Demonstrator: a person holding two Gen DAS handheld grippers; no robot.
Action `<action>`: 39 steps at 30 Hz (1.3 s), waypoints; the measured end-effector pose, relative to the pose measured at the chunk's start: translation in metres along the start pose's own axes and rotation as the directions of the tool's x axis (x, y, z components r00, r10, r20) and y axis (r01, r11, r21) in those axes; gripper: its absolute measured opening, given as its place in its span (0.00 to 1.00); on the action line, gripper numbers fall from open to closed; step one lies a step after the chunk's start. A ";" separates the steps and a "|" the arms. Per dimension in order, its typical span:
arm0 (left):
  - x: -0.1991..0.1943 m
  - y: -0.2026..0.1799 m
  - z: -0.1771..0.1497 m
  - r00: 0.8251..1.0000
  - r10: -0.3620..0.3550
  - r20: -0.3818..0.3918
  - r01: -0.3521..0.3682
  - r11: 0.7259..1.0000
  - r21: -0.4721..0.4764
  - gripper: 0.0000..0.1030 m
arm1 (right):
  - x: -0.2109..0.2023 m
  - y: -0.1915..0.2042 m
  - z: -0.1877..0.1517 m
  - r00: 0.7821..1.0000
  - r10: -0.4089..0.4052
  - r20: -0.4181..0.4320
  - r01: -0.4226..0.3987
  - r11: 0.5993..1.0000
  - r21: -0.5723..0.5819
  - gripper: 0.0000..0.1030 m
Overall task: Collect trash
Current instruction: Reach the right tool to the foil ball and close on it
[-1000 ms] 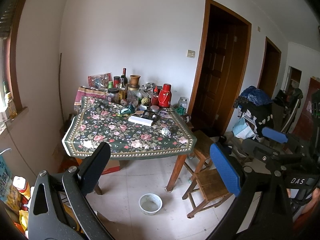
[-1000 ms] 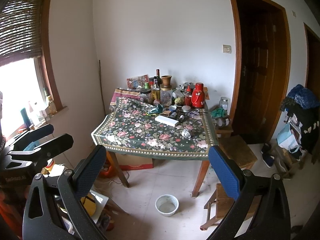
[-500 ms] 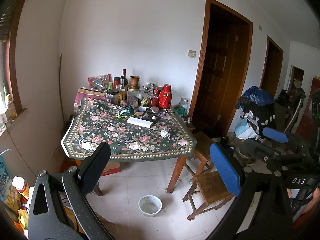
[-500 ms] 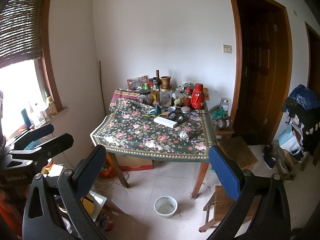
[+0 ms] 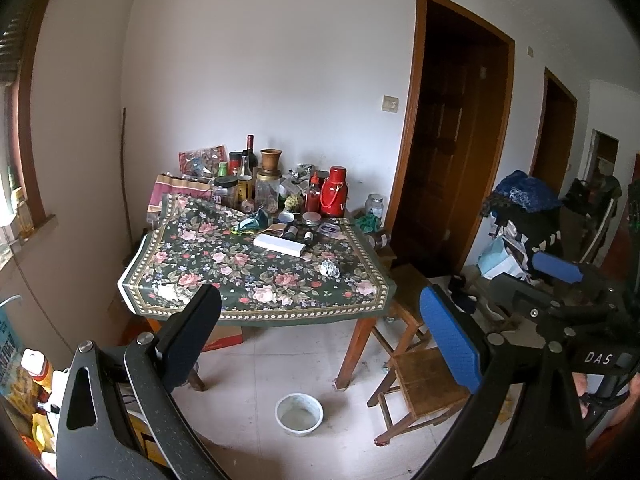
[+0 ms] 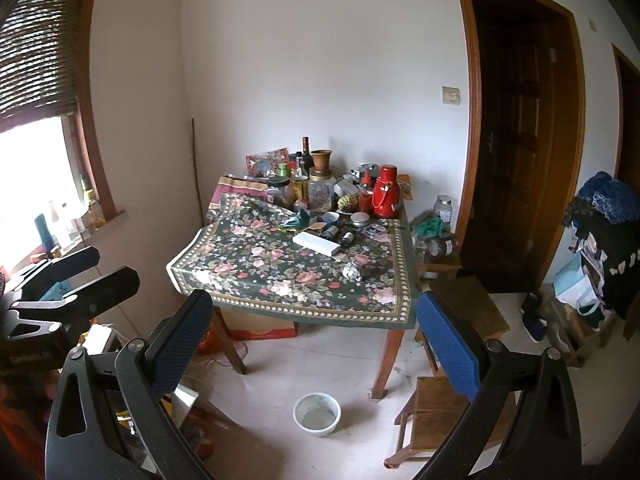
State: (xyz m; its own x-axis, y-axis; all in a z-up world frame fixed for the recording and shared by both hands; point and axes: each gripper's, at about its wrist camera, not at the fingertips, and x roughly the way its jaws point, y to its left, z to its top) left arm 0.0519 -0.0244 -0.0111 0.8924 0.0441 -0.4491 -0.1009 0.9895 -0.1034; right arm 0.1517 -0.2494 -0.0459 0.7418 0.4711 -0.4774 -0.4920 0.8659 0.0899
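A table with a floral cloth (image 5: 224, 264) (image 6: 260, 264) stands across the room. On it lie a crumpled paper ball (image 5: 329, 269) (image 6: 352, 271), a teal wrapper (image 5: 251, 222) (image 6: 298, 220) and a flat white box (image 5: 279, 245) (image 6: 316, 244). My left gripper (image 5: 320, 340) is open and empty, well short of the table. My right gripper (image 6: 316, 338) is open and empty too; it also shows in the left wrist view (image 5: 556, 276). The left gripper shows at the left of the right wrist view (image 6: 72, 280).
Bottles, jars and a red thermos (image 5: 334, 192) crowd the table's back. A white bowl (image 5: 299, 414) sits on the floor in front. Wooden stools (image 5: 424, 388) stand right of the table. A dark door (image 5: 452, 160), piled clothes (image 5: 524, 208) and a window sill (image 6: 80, 224) are around.
Both views have drifted slightly; the table sits a little lower and left in frame. Both grippers stay open and empty.
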 end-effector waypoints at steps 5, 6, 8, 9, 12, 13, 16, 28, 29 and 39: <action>0.030 0.006 0.013 1.000 0.018 -0.017 -0.018 1.000 0.002 0.97 | 0.024 -0.011 0.006 1.000 -0.010 -0.026 0.011 1.000 0.027 0.98; 0.037 0.009 0.014 1.000 0.021 -0.021 -0.021 1.000 0.001 0.97 | 0.032 -0.012 0.008 0.999 -0.015 -0.033 0.016 0.999 0.032 0.98; 0.050 0.013 0.018 0.999 0.024 -0.026 -0.024 1.000 0.001 0.97 | 0.047 -0.015 0.011 0.998 -0.031 -0.046 0.033 0.999 0.038 0.98; 0.060 0.017 0.021 0.999 0.025 -0.031 -0.025 1.000 0.001 0.97 | 0.055 -0.016 0.013 0.998 -0.042 -0.052 0.044 0.998 0.040 0.98; 0.092 0.033 0.033 0.999 0.009 -0.043 -0.008 1.000 0.008 0.97 | 0.078 -0.019 0.018 0.995 -0.077 -0.064 0.080 0.996 0.050 0.98; 0.105 0.040 0.040 0.999 0.006 -0.042 -0.005 1.000 0.009 0.97 | 0.092 -0.019 0.022 0.993 -0.090 -0.079 0.095 0.994 0.061 0.98; 0.133 0.059 0.056 0.999 -0.012 -0.036 0.013 1.000 0.006 0.97 | 0.122 -0.019 0.034 0.989 -0.104 -0.103 0.113 0.989 0.092 0.98; 0.267 0.126 0.110 0.989 -0.055 -0.136 0.060 0.997 0.037 0.97 | 0.248 -0.017 0.061 0.954 -0.173 -0.247 0.215 0.964 0.157 0.98; 0.274 0.128 0.110 0.988 -0.054 -0.145 0.059 0.998 0.036 0.97 | 0.260 -0.019 0.059 0.947 -0.175 -0.269 0.223 0.962 0.159 0.98; 0.396 0.126 0.074 0.928 -0.046 -0.371 0.067 0.997 0.042 0.77 | 0.375 -0.061 0.023 0.871 -0.088 -0.483 0.209 0.957 0.203 0.98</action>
State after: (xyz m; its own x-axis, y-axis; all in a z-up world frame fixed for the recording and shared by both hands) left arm 0.4255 0.1277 -0.1362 0.6693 -0.0559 -0.7409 -0.0226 0.9952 -0.0955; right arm 0.4707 -0.1220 -0.2104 0.4693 0.2533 -0.8459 -0.2237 0.9608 0.1636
